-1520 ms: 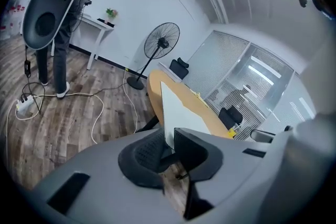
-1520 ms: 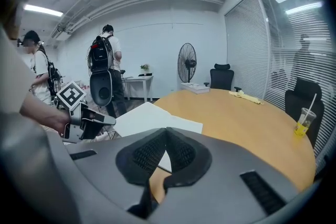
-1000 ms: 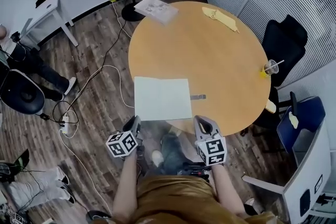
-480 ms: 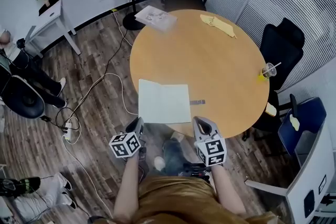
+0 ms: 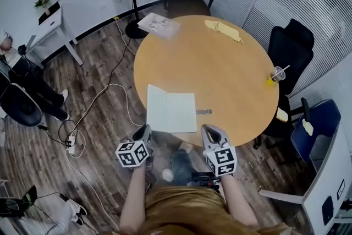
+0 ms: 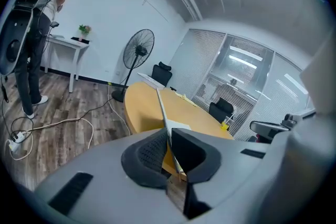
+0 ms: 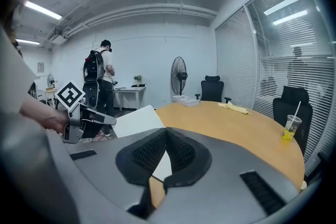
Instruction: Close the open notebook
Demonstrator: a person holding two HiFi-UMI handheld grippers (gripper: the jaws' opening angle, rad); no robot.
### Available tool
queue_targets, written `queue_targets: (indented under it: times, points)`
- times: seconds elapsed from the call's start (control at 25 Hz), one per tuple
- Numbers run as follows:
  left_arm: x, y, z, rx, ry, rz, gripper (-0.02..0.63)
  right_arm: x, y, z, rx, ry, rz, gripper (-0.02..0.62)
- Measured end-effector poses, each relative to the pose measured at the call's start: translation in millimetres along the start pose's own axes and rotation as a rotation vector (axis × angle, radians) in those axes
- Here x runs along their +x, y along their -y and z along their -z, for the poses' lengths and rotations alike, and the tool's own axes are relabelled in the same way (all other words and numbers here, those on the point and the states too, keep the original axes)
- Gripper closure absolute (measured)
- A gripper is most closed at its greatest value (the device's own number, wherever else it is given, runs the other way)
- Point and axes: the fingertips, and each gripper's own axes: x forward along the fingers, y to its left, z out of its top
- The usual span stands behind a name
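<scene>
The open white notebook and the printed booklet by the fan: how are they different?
The open white notebook shows blank pages; the printed booklet has a grey, picture-covered top. The notebook sits at the round wooden table's near edge, the booklet at the far edge. The left gripper pinches the notebook; nothing touches the booklet. Both poke out over the table's rim.

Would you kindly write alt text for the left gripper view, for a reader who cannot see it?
The left gripper, its jaws just closed, pinches a thin leaf of the notebook, seen edge-on between them. Behind lie the round wooden table, a standing fan and office chairs.
</scene>
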Motion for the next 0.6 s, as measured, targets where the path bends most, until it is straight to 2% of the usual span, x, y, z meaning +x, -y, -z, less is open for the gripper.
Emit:
queue_targets:
  times: [0.2, 0.36, 0.6]
  points:
    - [2, 15, -3, 0.132, -0.023, 0.011, 0.555, 0, -4, 1, 0.003, 0.003, 0.000, 0.583]
    - [4, 26, -6, 0.162, -0.023, 0.036, 0.555, 0, -5, 1, 0.007, 0.002, -0.001, 0.583]
    - [5, 41, -6, 0.150, -0.005, 0.095, 0.555, -4, 1, 3, 0.012, 0.004, 0.008, 0.583]
